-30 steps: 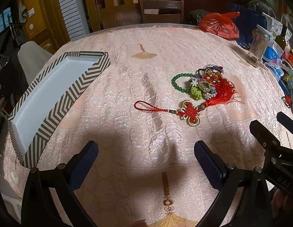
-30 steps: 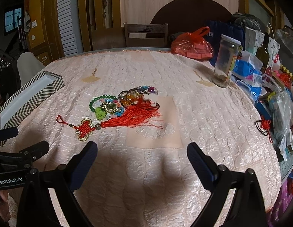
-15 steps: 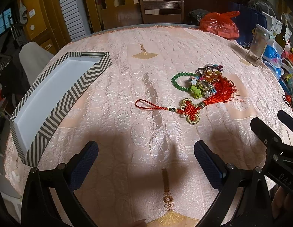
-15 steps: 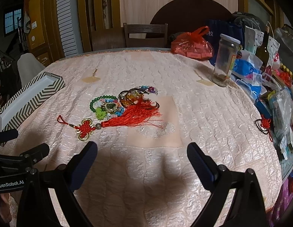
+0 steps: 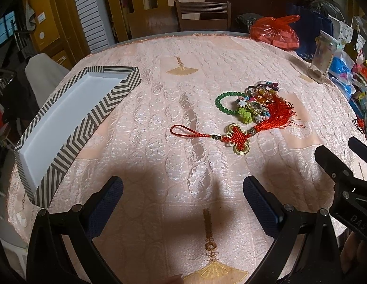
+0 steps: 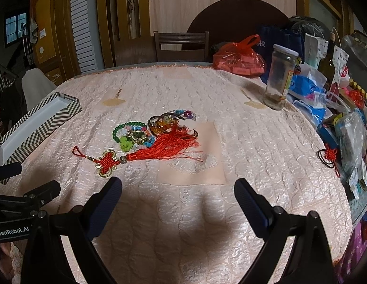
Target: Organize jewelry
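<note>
A pile of jewelry lies mid-table on the pink cloth: a red knot tassel charm [image 5: 240,137] [image 6: 145,155], a green bead bracelet [image 5: 224,100] [image 6: 119,127], and several coloured bead bracelets [image 5: 256,99] [image 6: 169,122]. A chevron-striped box with a white inside [image 5: 65,118] [image 6: 39,123] stands at the left. My left gripper [image 5: 183,191] is open and empty, near the table's front edge, short of the charm. My right gripper [image 6: 178,193] is open and empty, in front of the pile.
A glass jar [image 6: 279,80], a red plastic bag [image 6: 237,59], a dark bottle [image 6: 326,66] and several packets crowd the right edge. A small red knot charm [image 6: 330,156] lies at the far right. A wooden chair [image 6: 181,46] stands behind the table.
Both grippers have shifted only slightly; the jewelry and box sit a touch lower in view. Nothing was taken hold of.
</note>
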A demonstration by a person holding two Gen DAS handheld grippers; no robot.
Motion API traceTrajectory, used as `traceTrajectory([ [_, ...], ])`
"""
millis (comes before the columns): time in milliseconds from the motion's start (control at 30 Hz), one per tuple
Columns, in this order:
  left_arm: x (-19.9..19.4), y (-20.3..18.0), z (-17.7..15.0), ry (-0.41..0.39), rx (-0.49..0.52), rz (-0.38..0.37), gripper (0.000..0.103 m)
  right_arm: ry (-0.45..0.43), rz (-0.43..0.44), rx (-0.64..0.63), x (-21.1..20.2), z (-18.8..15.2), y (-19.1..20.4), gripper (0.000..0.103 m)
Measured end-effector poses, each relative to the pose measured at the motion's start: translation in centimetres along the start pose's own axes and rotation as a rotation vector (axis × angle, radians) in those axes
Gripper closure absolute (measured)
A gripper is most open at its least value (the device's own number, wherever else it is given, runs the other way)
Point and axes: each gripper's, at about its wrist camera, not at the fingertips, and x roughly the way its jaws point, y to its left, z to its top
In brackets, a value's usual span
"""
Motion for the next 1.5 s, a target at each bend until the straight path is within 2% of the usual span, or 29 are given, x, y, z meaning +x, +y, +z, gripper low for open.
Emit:
traceTrajectory([
  [1500, 1.1, 0.5, -0.2, 0.019, -0.008, 0.003, 0.015, 0.008, 0.003, 0.003, 0.3, -0.1, 0.2, 0.005],
])
